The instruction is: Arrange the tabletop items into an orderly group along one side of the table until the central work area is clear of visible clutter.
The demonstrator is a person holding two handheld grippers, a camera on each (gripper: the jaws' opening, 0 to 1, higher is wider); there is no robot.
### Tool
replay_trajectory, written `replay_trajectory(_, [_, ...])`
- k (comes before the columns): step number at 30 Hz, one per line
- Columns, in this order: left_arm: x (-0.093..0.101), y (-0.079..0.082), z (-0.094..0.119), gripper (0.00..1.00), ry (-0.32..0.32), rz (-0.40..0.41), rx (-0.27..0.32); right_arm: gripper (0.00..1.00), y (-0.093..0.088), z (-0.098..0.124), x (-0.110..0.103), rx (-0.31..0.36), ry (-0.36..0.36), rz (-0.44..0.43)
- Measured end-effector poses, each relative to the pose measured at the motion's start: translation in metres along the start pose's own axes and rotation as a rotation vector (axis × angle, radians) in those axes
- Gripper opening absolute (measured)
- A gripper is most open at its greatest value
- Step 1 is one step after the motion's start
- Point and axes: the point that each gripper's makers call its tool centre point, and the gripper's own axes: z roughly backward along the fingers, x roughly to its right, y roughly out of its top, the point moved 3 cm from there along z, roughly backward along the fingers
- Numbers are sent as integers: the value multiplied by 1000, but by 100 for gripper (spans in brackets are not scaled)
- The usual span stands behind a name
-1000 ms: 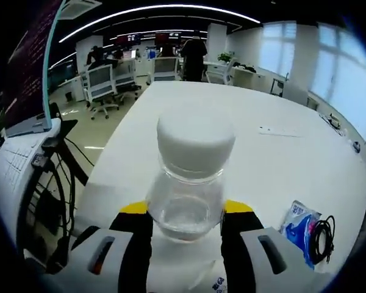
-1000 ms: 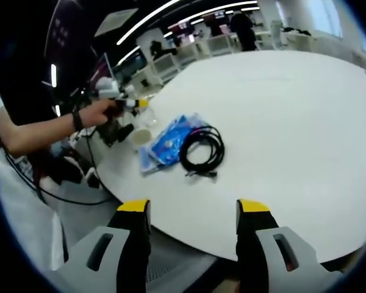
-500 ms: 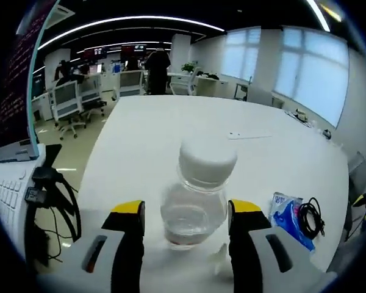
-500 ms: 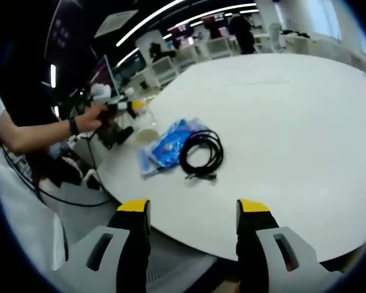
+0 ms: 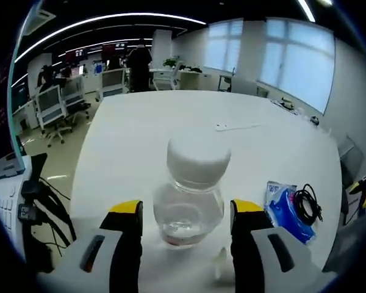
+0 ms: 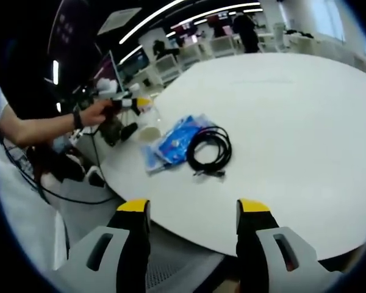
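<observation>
clear glass bottle (image 5: 188,195) with a white cap stands at the near edge of the white table (image 5: 165,122), between the left gripper (image 5: 186,215) jaws, which a second ago pinched it and now stand slightly apart from its sides. further right, as before, lie the blue packet (image 5: 283,205) and coiled black cable (image 5: 307,204). the right gripper (image 6: 194,215) hovers wide open and empty off the table's edge, unchanged.

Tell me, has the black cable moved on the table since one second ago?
No. In the right gripper view the black cable lies touching the blue packet as before; both shifted together, so the camera moved.
</observation>
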Motion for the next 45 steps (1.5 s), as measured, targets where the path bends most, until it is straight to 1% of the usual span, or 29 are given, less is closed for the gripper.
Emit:
replay_trajectory(2, [0,2,-1,52,-1,6,7,55,0,1,-1,-1,0,1])
replay_trajectory(3, [2,2,-1,48,-2,8,7,55,-1,1,-1,-2,0,3])
replay_trajectory(4, [3,3,-2,42,-16,9,15,55,-1,0,-1,-2,0,4])
replay_trajectory(5, [3,3,-3,42,-13,21,16,55,-1,1,-2,-3,-1,3])
replay_trajectory(6, [4,1,-1,42,6,54,6,55,-2,1,-2,0,-2,2])
replay_trajectory(7, [5,3,-1,42,14,56,21,55,-2,0,-2,1,-2,1])
replay_trajectory(9, [10,3,-2,41,31,52,25,55,-3,-2,-3,2,1,-5])
replay_trajectory(11, [12,4,-2,41,68,80,33,55,-3,-4,-6,-2,7,2])
replay_trajectory(15, [17,6,-6,41,127,103,40,54,-1,-5,-8,1,11,0])
replay_trajectory(17, [13,8,-11,41,170,128,35,54,0,-5,-8,6,11,-2])
replay_trajectory(21, [19,11,-16,41,191,126,37,54,-1,-2,-6,3,8,0])
replay_trajectory(25, [18,12,-17,41,201,128,36,54,-2,4,0,12,-5,-12])
replay_trajectory(29, [19,12,-17,41,204,122,15,54,-8,8,4,12,-19,-24])
replay_trajectory(32, [19,11,-17,42,204,131,7,54,-9,9,4,17,-17,-37])
replay_trajectory(34, [19,11,-17,43,187,149,14,54,-10,8,1,11,-8,-35])
replay_trajectory(35, [19,13,-15,44,179,178,31,54,-10,7,0,9,-6,-30])
replay_trajectory(39, [14,20,-5,47,188,207,70,54,-8,8,-2,17,-1,-25])
replay_trajectory(41, [15,20,0,49,184,209,71,54,-8,7,-2,18,0,-26])
replay_trajectory(45, [17,11,13,54,176,226,58,54,-8,8,-3,20,3,-23])
